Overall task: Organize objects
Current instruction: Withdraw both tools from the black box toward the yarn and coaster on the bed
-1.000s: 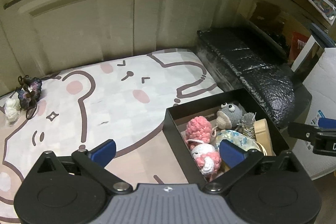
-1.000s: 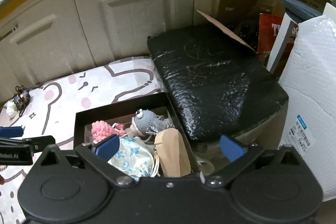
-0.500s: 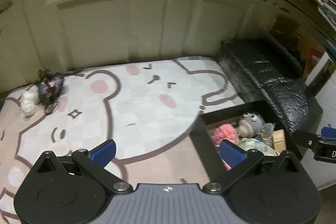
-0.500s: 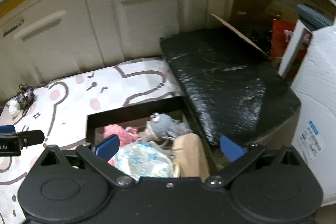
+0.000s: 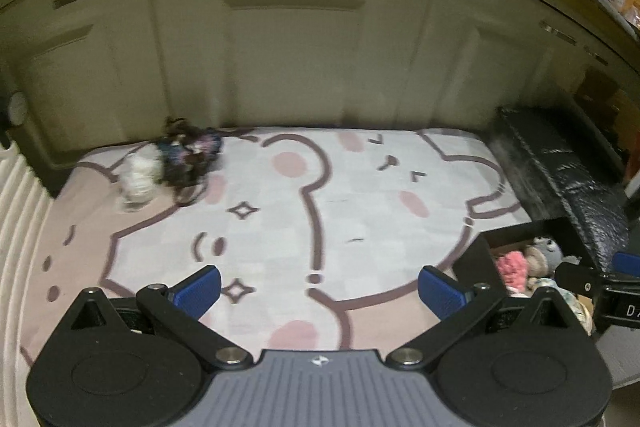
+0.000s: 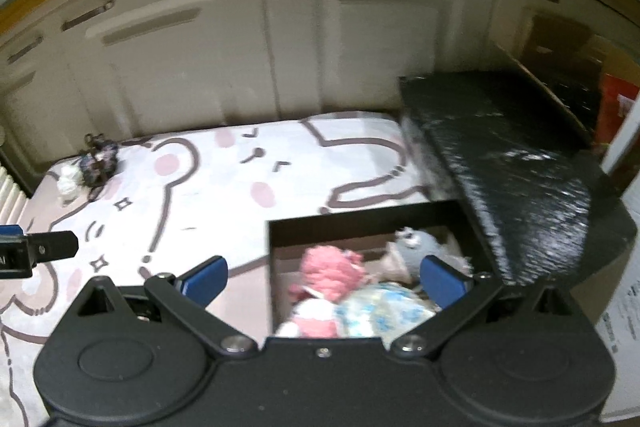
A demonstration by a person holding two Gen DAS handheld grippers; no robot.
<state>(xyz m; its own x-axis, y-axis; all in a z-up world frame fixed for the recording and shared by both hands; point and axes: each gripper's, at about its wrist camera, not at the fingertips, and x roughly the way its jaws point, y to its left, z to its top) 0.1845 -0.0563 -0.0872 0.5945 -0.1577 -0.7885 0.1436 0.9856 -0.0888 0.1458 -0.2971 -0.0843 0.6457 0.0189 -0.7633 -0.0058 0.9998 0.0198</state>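
Both views are blurred; my right gripper (image 6: 322, 277) hides the black box's (image 6: 360, 218) near side, with pink (image 6: 332, 267) and grey (image 6: 420, 241) crochet toys inside it. Far left of the box, a white toy (image 5: 138, 179) touches a dark trinket (image 5: 188, 157). My left gripper (image 5: 318, 287) hovers spread and empty above bare mat (image 5: 280, 211) left of the box; the right is spread too.

Left gripper (image 5: 318, 289) body: showing black linkages, grey ribbed centre plate.
Right gripper (image 6: 325, 281) body: showing all-black housing, round caps.
Pads (image 5: 198, 286): wearing blue.
Screws: showing silver at pivots.
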